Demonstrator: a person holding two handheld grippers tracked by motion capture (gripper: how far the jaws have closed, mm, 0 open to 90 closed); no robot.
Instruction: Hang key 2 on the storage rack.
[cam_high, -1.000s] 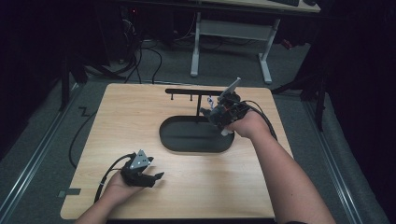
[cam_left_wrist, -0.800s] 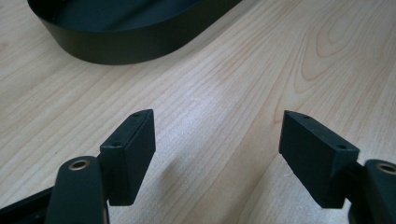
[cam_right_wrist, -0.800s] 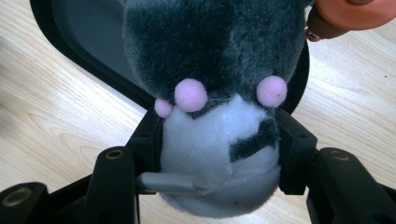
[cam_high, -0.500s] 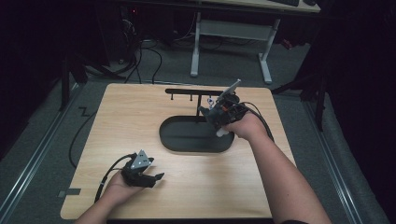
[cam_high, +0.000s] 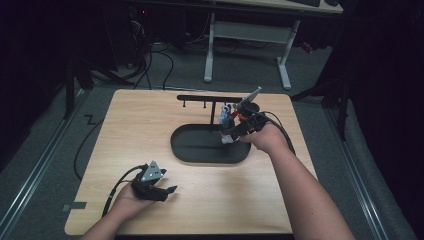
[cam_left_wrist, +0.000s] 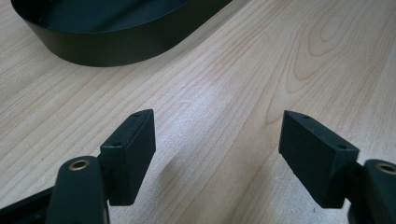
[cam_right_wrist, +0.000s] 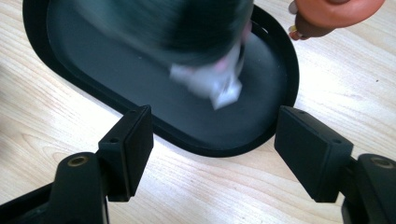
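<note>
Now the right tool (cam_right_wrist: 212, 154) has just been opened (nothing is between its jaws) and a blurred object (cam_right_wrist: 205, 70) is released over the tray (cam_right_wrist: 275, 126); the left tool (cam_left_wrist: 217, 158) is held open too.

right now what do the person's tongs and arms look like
Both tongs are black. The left tongs carry a grey three-cornered plate on top and trail a black cable. The right tongs also trail a black cable. Up close, the jaws are flat rectangular black blocks with small screw holes and brass-coloured pivots. Both forearms are bare, with no sleeves in sight.

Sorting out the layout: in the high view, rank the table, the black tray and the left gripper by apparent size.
1. Table
2. Tray
3. Left gripper, though it sits nearer the camera, so it looks larger than it would beside the tray.
</note>
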